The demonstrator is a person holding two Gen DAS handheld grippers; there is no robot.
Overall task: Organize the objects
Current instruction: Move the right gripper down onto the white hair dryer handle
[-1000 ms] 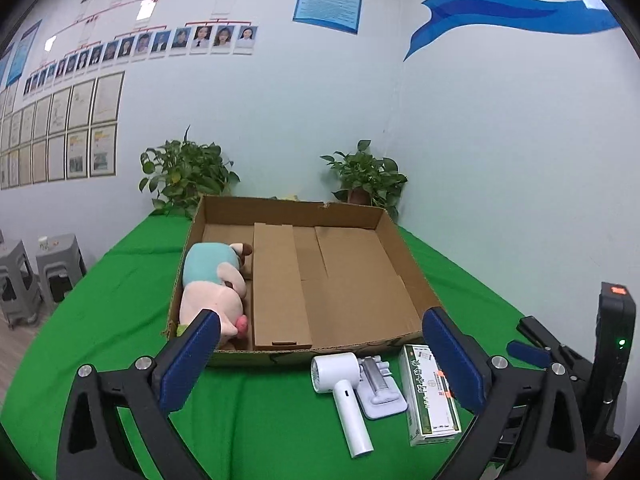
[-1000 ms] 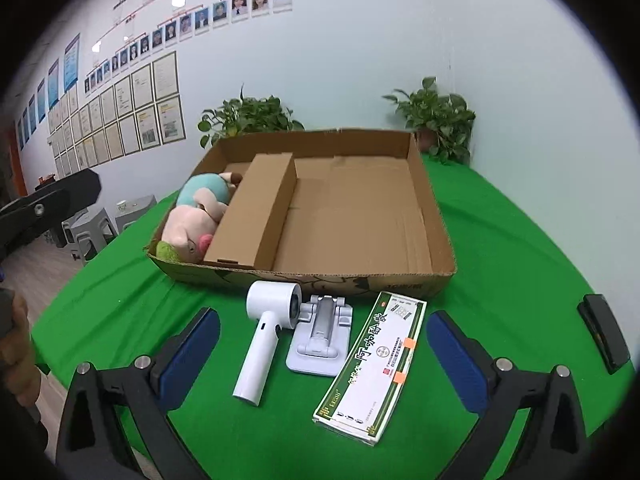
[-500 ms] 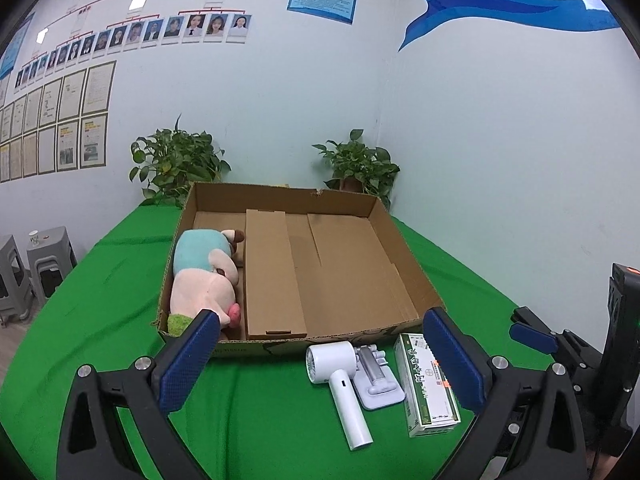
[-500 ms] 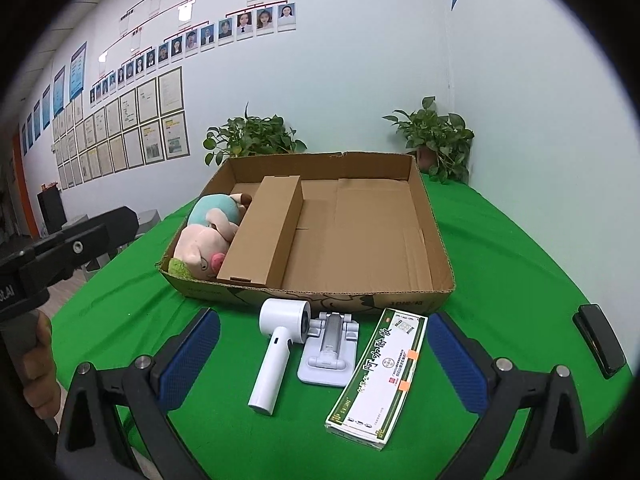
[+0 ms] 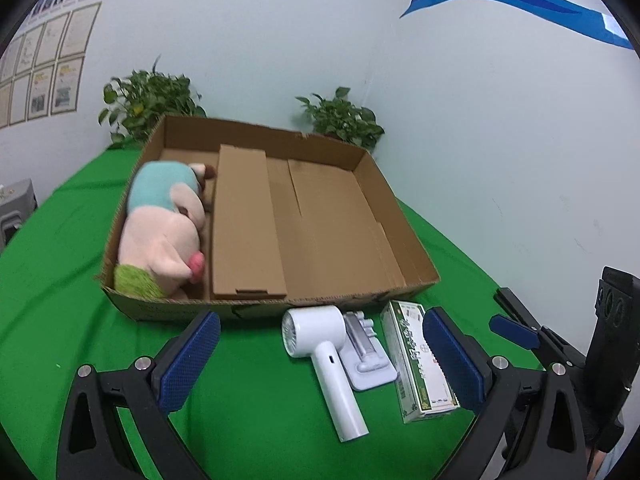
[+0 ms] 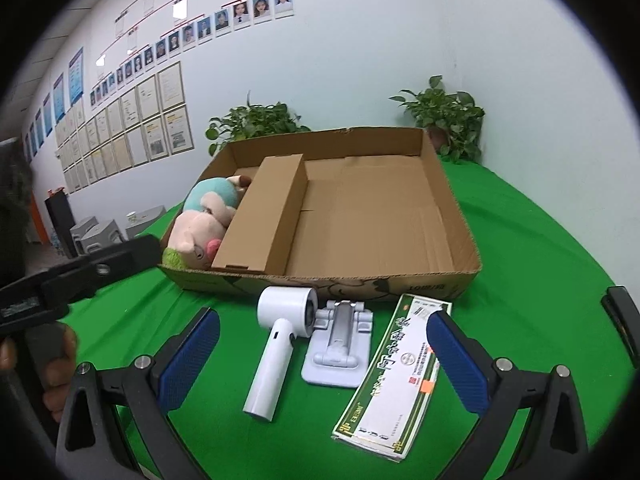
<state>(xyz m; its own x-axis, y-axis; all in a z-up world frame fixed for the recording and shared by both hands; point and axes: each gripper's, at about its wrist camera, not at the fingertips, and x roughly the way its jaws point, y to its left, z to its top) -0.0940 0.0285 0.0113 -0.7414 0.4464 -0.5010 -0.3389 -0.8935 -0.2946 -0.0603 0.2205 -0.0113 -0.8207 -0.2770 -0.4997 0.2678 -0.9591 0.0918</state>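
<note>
Three loose items lie on the green tablecloth [image 6: 540, 240] in front of you, in the lower middle of both views, just before the near wall of a wide, shallow cardboard box [image 5: 276, 304]. Leftmost is a white handheld fan [image 6: 282, 340], a short round head on a straight handle that points toward the bottom of the frame. Just beside it sits a pale grey folding stand [image 6: 340, 344], lying flat, its edge touching or nearly touching the fan. Rightmost is a long white carton with green borders [image 6: 396, 372], printed with Chinese text and carrying a small orange sticker. Inside the box, a plush toy [image 5: 164, 224] in teal, pink and green fills the narrow left compartment, walled off by a long cardboard insert [image 5: 244, 220]; the wide right compartment shows only bare cardboard floor. Your left gripper [image 5: 320, 360] is spread wide with nothing between its blue pads [image 5: 188, 360], framing the fan and stand. Your right gripper [image 6: 324, 364] is equally wide apart and holds nothing. Two potted plants [image 6: 256, 124] stand behind the box against the white wall.
</note>
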